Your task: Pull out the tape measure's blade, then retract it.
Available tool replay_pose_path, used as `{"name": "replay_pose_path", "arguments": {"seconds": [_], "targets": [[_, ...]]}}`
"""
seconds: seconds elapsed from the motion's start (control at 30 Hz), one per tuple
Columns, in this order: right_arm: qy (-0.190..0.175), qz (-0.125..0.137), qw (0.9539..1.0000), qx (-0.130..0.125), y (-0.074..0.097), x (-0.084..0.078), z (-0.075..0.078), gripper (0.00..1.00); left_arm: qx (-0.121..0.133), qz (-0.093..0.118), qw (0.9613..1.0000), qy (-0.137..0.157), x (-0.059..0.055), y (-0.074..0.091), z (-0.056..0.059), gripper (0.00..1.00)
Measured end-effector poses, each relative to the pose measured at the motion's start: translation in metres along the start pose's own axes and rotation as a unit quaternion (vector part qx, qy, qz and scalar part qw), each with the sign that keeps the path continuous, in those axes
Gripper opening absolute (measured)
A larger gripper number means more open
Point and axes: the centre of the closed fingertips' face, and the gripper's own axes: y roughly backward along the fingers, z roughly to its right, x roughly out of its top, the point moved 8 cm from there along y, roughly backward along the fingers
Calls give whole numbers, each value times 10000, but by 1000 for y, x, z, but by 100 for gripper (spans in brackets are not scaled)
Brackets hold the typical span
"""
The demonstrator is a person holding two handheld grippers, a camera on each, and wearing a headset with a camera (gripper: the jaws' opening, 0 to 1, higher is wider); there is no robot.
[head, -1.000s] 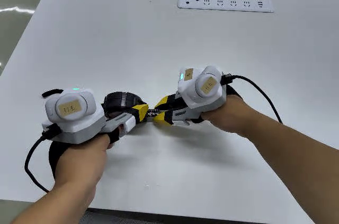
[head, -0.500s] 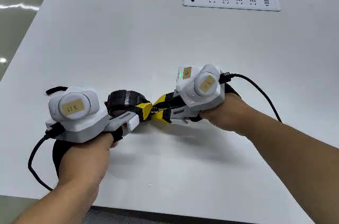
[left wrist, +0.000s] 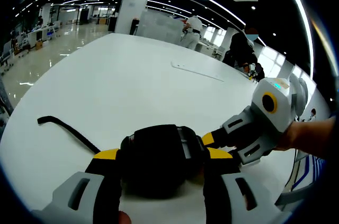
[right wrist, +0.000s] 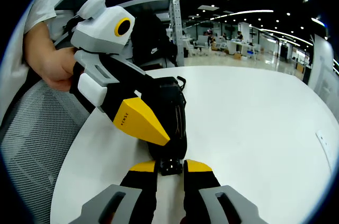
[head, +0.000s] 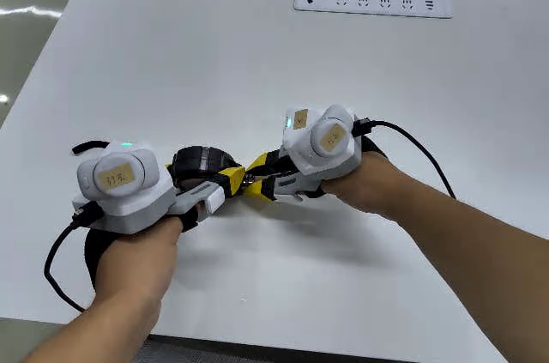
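1. The left gripper (left wrist: 161, 155) and the right gripper (right wrist: 170, 167) are each carrying a rounded white housing. Both have pale grey slotted finger links and black jaws ending in yellow tips.
2. A tan label (head: 114, 177) with handwriting is sitting on the left housing's round cap, and a matching label (head: 336, 136) is showing on the right one.
3. A green light (head: 125, 144) is glowing on top of the left housing.
4. A black cable (head: 53, 270) is trailing from the left housing, and a second cable (head: 420, 150) is trailing from the right.
5. A black strap (head: 88, 253) is running beside the left hand (head: 135, 262).
6. The person is wearing a white sleeve (right wrist: 39, 7).
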Motion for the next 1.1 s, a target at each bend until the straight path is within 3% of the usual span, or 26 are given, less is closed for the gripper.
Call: {"name": "replay_pose_path", "arguments": {"seconds": [0.17, 0.4, 0.8, 1.1], "targets": [[-29, 23, 10000, 2, 1, 0, -2, 24, -84, -29, 10000, -15, 0, 0, -1, 59], [-59, 26, 10000, -18, 2, -1, 0, 23, -74, -43, 10000, -45, 0, 0, 0, 59], [-192, 135, 9994, -244, 16, -3, -5, 26, -267, 58, 9965, -792, 2, 11, -2, 63], [-264, 240, 9987, -362, 26, 1, -8, 27, -424, 59, 9937, -1039, 4, 19, -2, 63]]}}
